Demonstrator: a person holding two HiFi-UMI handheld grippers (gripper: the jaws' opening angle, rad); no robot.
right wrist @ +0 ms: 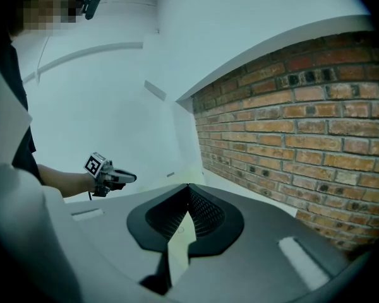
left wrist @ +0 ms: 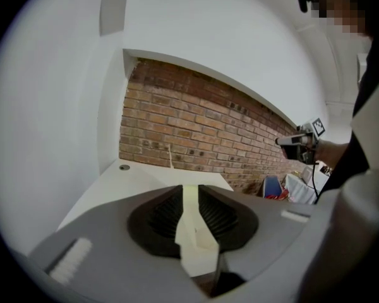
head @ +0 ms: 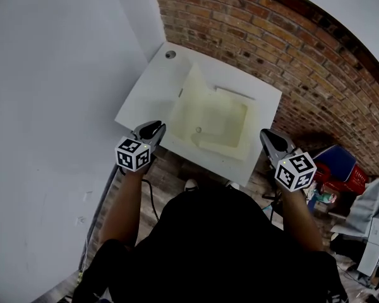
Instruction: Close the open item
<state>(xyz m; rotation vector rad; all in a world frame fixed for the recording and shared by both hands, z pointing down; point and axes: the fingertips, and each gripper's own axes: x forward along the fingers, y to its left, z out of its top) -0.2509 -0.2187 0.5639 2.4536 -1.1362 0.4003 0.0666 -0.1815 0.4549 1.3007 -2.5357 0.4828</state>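
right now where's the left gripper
In the head view the left gripper is left of centre, by the near left edge of the white sink unit, with the right gripper by its near right corner.

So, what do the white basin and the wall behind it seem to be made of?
The basin looks like glazed ceramic or moulded plastic, I cannot tell which: it is smooth, white and in one piece, with the bowl tinted yellowish. The wall is bare red-brown brick, matt and rough, with pale mortar lines between the courses.
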